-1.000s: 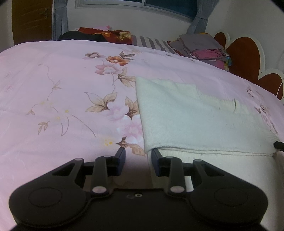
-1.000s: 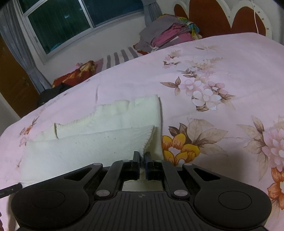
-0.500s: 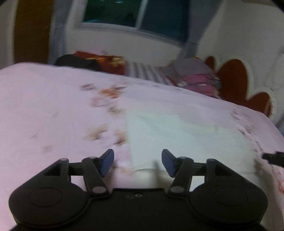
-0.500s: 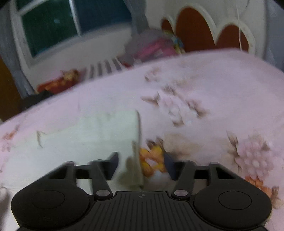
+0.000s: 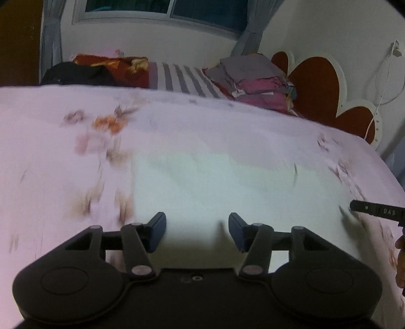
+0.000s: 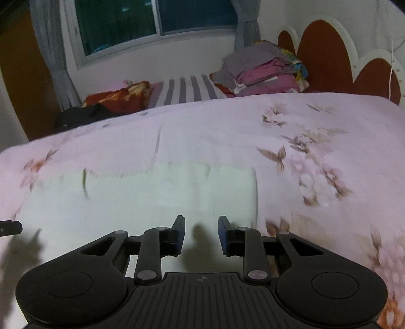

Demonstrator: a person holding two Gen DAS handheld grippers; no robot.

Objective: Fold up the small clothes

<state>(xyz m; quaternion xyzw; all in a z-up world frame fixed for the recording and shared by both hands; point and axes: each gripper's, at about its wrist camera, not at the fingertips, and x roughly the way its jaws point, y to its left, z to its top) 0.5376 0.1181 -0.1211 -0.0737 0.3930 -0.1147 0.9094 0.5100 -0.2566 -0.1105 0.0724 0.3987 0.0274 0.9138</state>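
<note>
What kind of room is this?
Most likely a bedroom: a bed with a pink flowered bedspread, a scalloped red headboard, and a pile of folded clothes below the window.

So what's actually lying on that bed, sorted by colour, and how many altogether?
White folded cloth: 1
Grey and pink stack of clothes: 1
Red patterned bundle: 1
Black garment: 1
Total: 4

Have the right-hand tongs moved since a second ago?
Yes. The right tongs opened and pulled back and up from the white cloth; more of the window shows.
</note>
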